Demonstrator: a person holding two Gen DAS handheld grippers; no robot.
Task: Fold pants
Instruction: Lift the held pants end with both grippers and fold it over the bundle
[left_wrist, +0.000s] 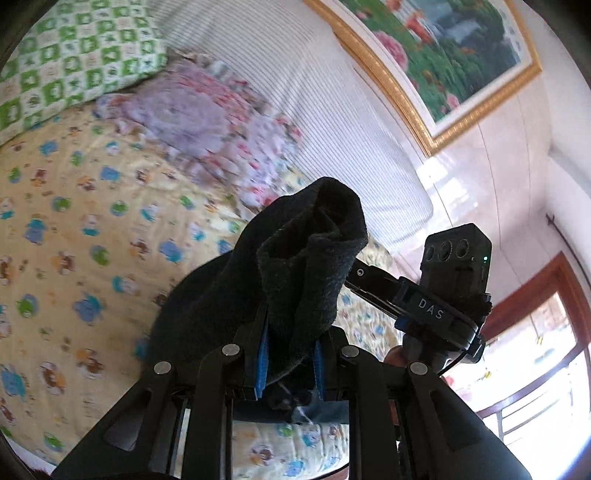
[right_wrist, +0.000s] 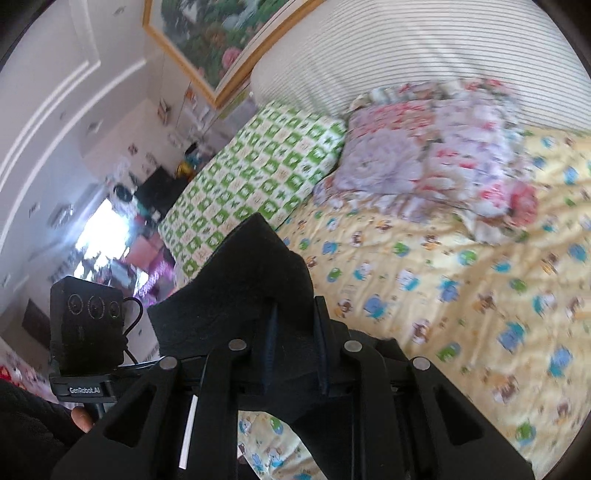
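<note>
- The pants (left_wrist: 295, 258) are held up above the bed (left_wrist: 74, 221) by both tools; no finished fold can be seen, so the task is judged to be at an early or middle step.
- The left tool (left_wrist: 290, 354) is nearly closed, and dark cloth is pinched between its blue pads (left_wrist: 263, 362), in the lower centre of the left wrist view.
- The right tool (right_wrist: 295, 343) is also nearly closed on a bunch of the same cloth, in the lower centre of the right wrist view.
- What is left, as judged: the cloth must be laid down flat on the bed and folded over.
- The pants look black, soft and thick, a little fuzzy, and crumpled where they are gripped; the full shape is hidden.
</note>
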